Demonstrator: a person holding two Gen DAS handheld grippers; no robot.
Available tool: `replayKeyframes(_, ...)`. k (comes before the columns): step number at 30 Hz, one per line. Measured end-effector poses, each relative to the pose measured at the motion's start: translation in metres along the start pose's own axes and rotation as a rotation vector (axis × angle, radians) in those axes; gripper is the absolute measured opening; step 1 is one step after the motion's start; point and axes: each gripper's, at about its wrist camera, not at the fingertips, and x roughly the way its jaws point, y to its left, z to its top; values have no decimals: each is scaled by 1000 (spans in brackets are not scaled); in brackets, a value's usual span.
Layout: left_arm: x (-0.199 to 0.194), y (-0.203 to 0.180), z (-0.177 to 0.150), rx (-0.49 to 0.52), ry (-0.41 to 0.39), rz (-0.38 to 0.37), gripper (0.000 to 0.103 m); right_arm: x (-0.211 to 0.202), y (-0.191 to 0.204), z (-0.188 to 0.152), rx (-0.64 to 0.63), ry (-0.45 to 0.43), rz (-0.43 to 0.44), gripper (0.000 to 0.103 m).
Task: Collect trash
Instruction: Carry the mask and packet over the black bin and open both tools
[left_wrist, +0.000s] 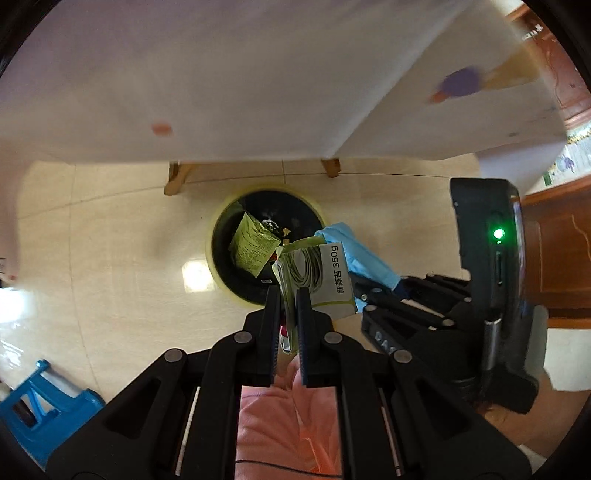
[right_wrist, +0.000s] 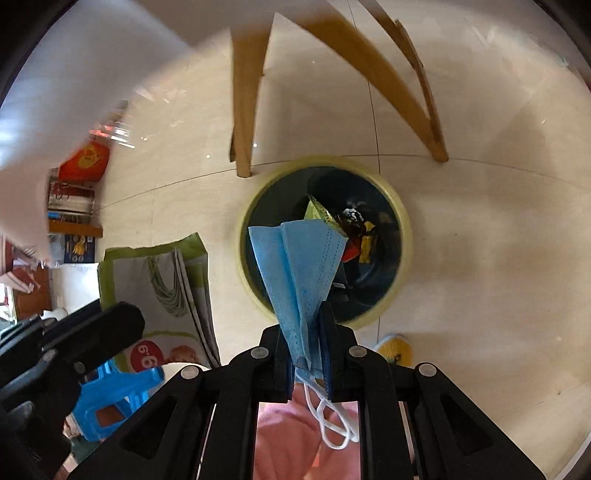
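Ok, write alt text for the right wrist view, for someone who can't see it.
The right gripper pinches a folded blue face mask above a round, yellow-rimmed trash bin holding wrappers on a tiled floor. At lower left, the left gripper holds a green-and-grey food bag; wooden table legs stand behind the bin.

A grey-and-green food bag (left_wrist: 325, 280) pinched in the left gripper (left_wrist: 287, 295) reads "新蒜苔 350g" along one side; smaller print on the green packet (left_wrist: 253, 243) in the bin is illegible.
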Motion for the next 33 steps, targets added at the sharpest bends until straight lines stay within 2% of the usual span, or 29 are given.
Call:
replayKeyframes(7,87,22,7,-34,17,2,6,73,-27,24,65,1,53,12)
replayKeyframes(11,128,28,15,-17,11,22,6,102,-42,31,74,-2,59,36)
replayKeyframes(15,163,33,18,-11,37,38,9,112,-48,33,78,-39,44,40)
replayKeyframes(18,181,38,21,-16,60,53,30,112,-54,30,78,-69,9,46)
replayKeyframes(20,184,42,21,-27,40,69,52,111,-57,28,79,-79,-4,47)
replayKeyframes(23,184,45,21,-43,16,85,72,106,-59,24,72,-79,-12,48)
replayKeyframes(26,183,47,24,-54,7,103,73,98,-61,19,78,-86,-16,52)
replayKeyframes(33,156,41,20,-66,5,105,73,53,-54,3,114,-82,-14,53)
